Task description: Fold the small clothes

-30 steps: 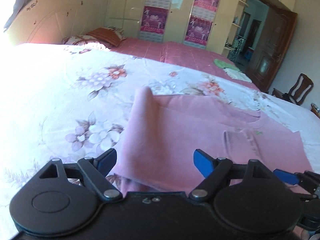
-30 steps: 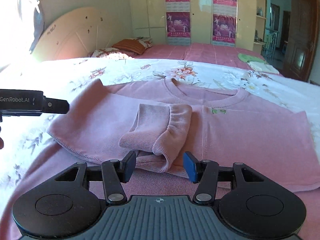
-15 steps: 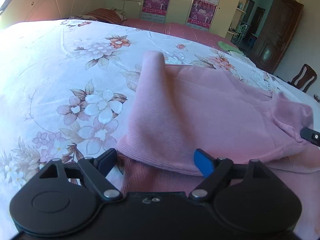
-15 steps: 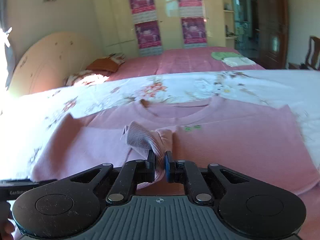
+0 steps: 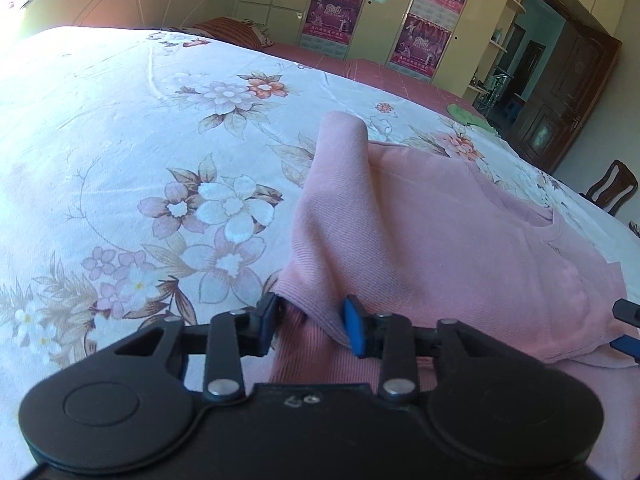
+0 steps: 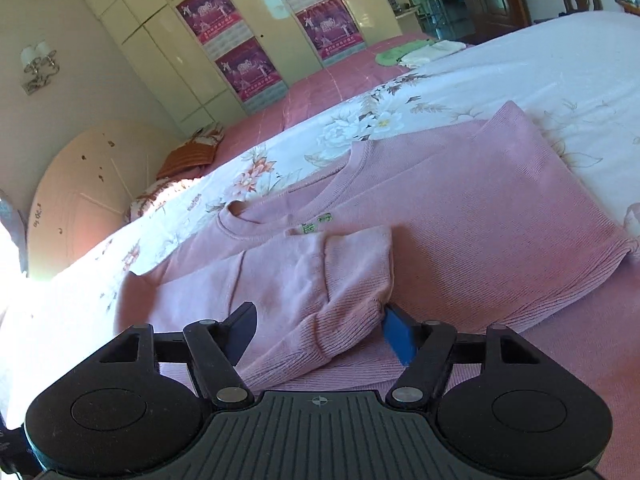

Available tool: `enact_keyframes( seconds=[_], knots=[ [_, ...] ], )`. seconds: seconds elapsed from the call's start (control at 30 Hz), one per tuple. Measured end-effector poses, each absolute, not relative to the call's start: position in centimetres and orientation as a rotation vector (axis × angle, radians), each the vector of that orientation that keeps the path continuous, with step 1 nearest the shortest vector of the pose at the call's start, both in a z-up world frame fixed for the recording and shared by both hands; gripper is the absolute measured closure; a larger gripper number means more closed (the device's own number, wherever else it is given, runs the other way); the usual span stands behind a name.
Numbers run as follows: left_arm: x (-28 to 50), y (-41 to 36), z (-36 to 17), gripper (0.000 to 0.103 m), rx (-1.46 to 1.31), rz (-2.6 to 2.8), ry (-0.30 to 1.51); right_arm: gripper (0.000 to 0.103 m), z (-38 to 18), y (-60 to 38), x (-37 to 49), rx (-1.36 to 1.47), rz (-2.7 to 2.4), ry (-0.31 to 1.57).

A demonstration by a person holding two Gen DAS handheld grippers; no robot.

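A pink knit sweater [image 6: 460,208] lies flat on the floral bedsheet [image 5: 132,128], neckline away from me. Its left sleeve is folded across the chest, the ribbed cuff [image 6: 356,268] lying just ahead of my right gripper [image 6: 320,332], which is open with the cuff between its fingers but not pinched. In the left wrist view the sweater's folded left side [image 5: 400,232] rises as a ridge. My left gripper [image 5: 310,326] is partly closed around the folded edge of the sweater, the fabric between its pads.
The bed continues with a pink cover [image 6: 320,92] and pillows [image 6: 192,152] by the round headboard [image 6: 88,188]. A small green and white cloth pile [image 6: 416,52] lies at the far edge. Wardrobes, a door and a chair [image 5: 612,188] stand beyond.
My right gripper opened and let go of the sleeve cuff, which now lies flat on the chest. My left gripper narrowed around the sweater's folded edge.
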State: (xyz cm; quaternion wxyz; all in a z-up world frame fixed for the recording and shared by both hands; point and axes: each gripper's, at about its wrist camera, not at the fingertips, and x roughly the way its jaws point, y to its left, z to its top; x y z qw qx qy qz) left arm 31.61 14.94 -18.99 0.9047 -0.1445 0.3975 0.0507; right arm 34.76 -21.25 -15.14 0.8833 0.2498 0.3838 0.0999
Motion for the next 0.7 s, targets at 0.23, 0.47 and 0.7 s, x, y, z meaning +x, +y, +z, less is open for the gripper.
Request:
enact_keyframes(
  seconds=[0.23,0.47,0.7],
  knots=[
    [31.4,13.9,-18.4,0.060,-0.237,0.137,0.797,0.088,-16.3,-20.4,35.8,0.488,0.147,0.832],
    [29.7,12.4,-18.7,0.042,-0.079,0.108,0.786,0.097,-12.9,-21.2,34.3,0.331,0.122,0.663],
    [30.1,12.3,-19.3,0.058,-0.036,0.139,0.770,0.097,-13.6,-21.4,34.5,0.355,0.124,0.715]
  ],
)
